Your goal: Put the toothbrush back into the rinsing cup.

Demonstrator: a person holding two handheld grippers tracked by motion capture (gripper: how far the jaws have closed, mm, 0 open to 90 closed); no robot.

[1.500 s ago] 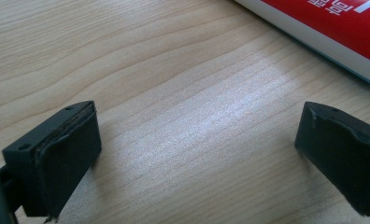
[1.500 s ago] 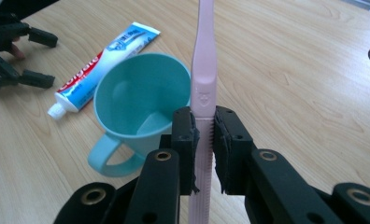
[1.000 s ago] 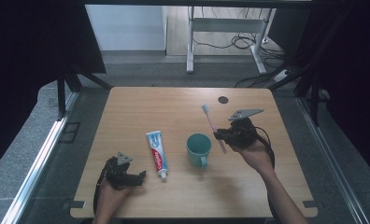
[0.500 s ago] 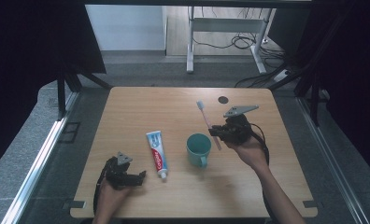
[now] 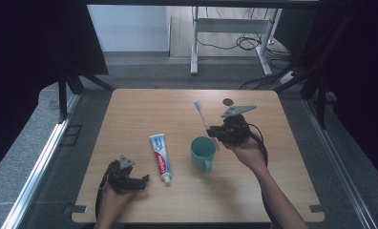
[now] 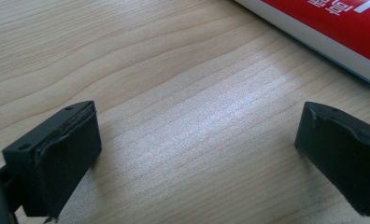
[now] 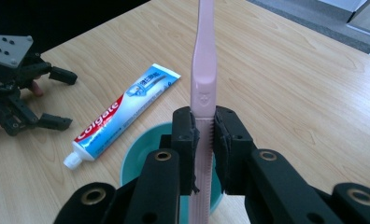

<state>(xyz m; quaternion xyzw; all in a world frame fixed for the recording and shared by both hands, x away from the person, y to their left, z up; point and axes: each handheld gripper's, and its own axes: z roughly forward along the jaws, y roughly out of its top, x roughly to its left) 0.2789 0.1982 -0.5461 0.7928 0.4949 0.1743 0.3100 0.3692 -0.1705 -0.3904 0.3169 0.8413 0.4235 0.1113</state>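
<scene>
One pale wooden table (image 5: 144,109) on grey floor (image 5: 44,143), cables (image 5: 244,45) behind.

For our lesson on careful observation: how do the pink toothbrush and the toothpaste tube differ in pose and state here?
The toothbrush is clamped in the right tool and held in the air above the teal cup; the toothpaste tube lies flat on the table, untouched.
The toothbrush is thin and pink; the toothpaste tube is broad, white, red and blue.
Both are long, narrow items.

Pink toothbrush (image 7: 205,88), teal cup (image 5: 202,151), red-white-and-blue toothpaste tube (image 5: 160,151), black hand-held gripper (image 7: 204,135), pale wood-grain table (image 5: 144,107).
</scene>
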